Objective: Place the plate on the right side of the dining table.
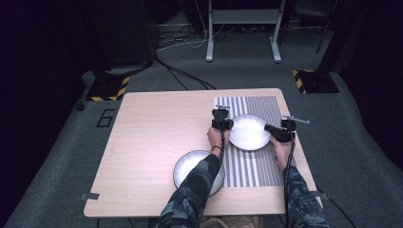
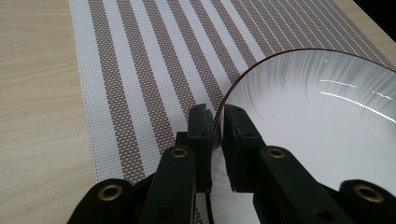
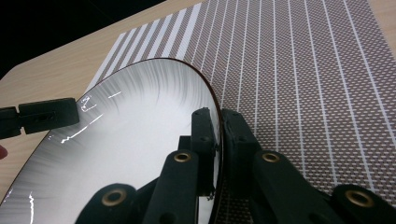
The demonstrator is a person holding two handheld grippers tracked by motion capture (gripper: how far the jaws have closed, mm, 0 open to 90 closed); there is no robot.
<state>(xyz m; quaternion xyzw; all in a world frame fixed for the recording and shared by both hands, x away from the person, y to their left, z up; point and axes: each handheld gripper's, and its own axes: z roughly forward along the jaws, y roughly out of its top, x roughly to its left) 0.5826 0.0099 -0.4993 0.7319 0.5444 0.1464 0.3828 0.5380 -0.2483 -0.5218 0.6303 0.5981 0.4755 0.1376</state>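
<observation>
So I've got both grippers on the same white plate, which sits on the striped placemat at the right half of the desk. The left gripper is clamped on the plate's left rim, thin dark edge pinched right between the jaws. The right gripper is doing the same on the opposite rim, jaws closed on the edge too. From the high view they're at roughly opposite sides, which is what I'd want for balance.

My read on handling: it looks like glazed ceramic, so stiff, a bit heavy, glossy and slippery, and it'll chip or crack if it drops. The rim is the only real place to grab, and a pinch that thin could let it pivot or slide out, so 2 opposed grips and a level lift feel safest.

There's a 2nd white plate nearer me, partly under my left sleeve, off the mat.
</observation>
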